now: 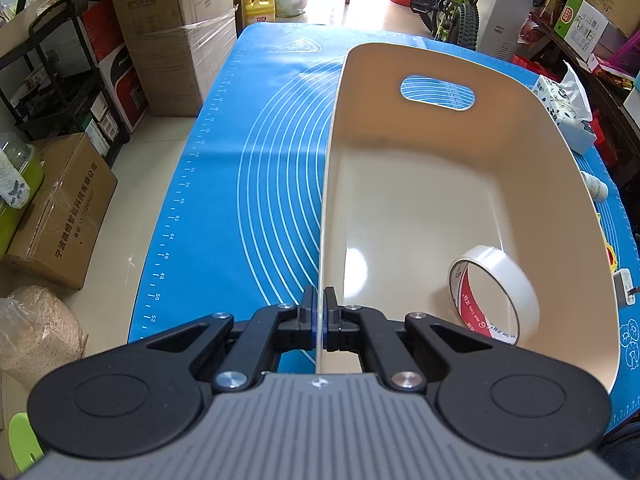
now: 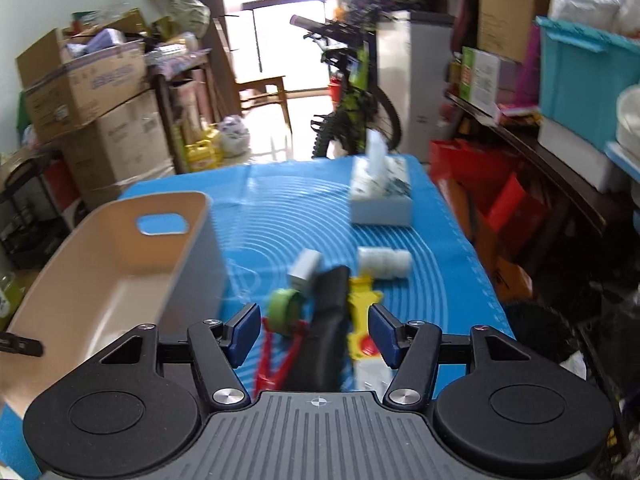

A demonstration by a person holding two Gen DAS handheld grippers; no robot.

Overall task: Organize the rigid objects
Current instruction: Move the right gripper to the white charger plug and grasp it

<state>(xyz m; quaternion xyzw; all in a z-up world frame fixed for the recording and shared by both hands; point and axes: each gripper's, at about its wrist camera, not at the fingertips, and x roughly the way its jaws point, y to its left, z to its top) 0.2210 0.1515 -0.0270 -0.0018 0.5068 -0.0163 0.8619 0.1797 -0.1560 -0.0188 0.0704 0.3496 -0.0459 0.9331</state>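
The left gripper (image 1: 319, 312) has its jaws clenched on the thin wall of the beige bin (image 1: 532, 148), with a tape roll (image 1: 494, 294) inside at 4 o'clock. The right gripper (image 2: 313, 330) has its jaws released over the loose things on the desk (image 2: 280, 184). The black handle tool (image 2: 328, 320) at 12 o'clock looks stiff and light; I would take it across the middle.

bin (image 1: 420, 200) interior mostly free, tape roll (image 1: 494, 294) in near right corner, counter (image 1: 224, 160) left of bin bare, right side crowded with small items (image 2: 340, 300), tissue box (image 2: 380, 196) beyond
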